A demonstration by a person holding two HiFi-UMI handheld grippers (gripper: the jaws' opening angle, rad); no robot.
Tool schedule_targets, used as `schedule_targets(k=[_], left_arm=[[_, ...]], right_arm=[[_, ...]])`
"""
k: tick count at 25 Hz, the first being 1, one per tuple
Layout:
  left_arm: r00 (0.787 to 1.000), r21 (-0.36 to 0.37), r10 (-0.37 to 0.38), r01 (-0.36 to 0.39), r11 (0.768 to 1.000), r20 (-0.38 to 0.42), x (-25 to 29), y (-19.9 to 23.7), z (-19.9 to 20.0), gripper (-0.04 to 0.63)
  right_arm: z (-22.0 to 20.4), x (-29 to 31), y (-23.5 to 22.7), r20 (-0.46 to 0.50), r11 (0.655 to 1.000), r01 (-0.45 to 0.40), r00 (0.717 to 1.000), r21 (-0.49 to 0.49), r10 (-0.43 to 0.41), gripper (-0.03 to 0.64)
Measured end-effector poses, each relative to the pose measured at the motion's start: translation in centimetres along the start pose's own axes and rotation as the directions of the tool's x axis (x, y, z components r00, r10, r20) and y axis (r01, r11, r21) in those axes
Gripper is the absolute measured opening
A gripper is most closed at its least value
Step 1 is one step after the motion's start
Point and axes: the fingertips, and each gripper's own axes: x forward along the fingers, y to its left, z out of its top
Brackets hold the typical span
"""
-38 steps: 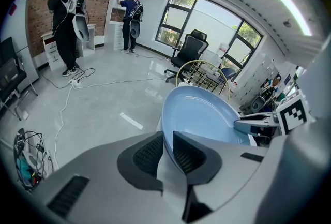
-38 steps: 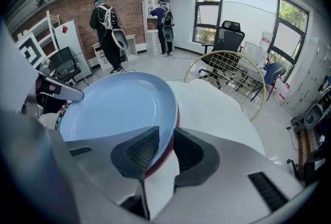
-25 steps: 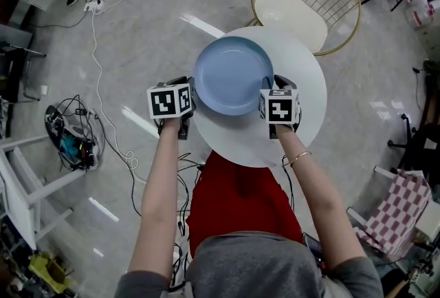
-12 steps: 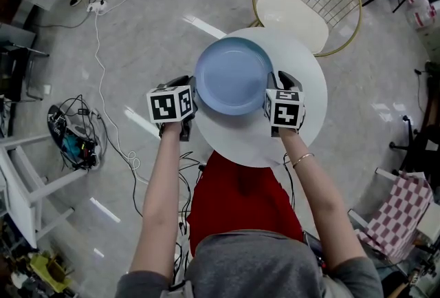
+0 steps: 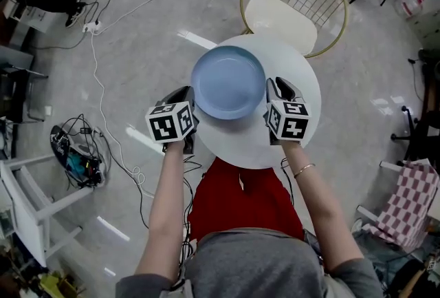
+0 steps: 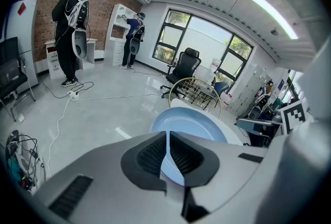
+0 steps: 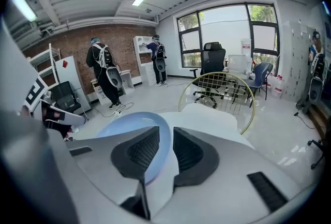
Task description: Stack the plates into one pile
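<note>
Now | left gripper (image 5: 185, 94): my jaws, wide a second ago, are closing and pinch the left rim of the round pale-blue plate (image 5: 228, 81) | right gripper (image 5: 278, 88): unchanged, jaws apart around the opposite rim | plate flat on the round white table (image 5: 297, 133) | reading: lift being set up, half gripped.

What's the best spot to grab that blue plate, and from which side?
The blue plate lies flat on the table, too wide to span, so pinch its thin raised rim, coming in level from the left or right edge.
</note>
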Motion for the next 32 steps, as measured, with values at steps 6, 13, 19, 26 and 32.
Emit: schedule_targets(k=[6, 13, 19, 26, 32], left_arm=[[0.996, 0.039, -0.019, 0.015, 0.999, 0.085, -1.7, -1.2, 1.6, 0.017], [0.986, 0.125, -0.056, 0.036, 0.991, 0.156, -3.2, -3.3, 2.9, 0.017], [0.970, 0.182, -0.077, 0.035, 0.983, 0.232, -4.7, -5.1, 3.7, 0.015], [0.940, 0.255, -0.094, 0.008, 0.967, 0.327, -8.3, -8.6, 4.1, 0.015], [0.920, 0.277, -0.106, -0.003, 0.961, 0.377, -11.5, -11.7, 2.7, 0.015]], right_arm=[[1.2, -2.6, 1.1, 0.077, 0.998, -0.048, 0.996, 0.041, 0.045, 0.074], [2.1, -4.8, 2.3, 0.133, 0.991, -0.120, 0.985, 0.062, 0.111, 0.049], [2.6, -6.6, 3.0, 0.184, 0.986, -0.160, 0.972, 0.050, 0.149, 0.038], [2.6, -10.1, 2.9, 0.217, 0.984, -0.179, 0.961, 0.000, 0.174, 0.031], [1.9, -14.4, 2.8, 0.265, 0.981, -0.193, 0.945, -0.020, 0.192, 0.029]])
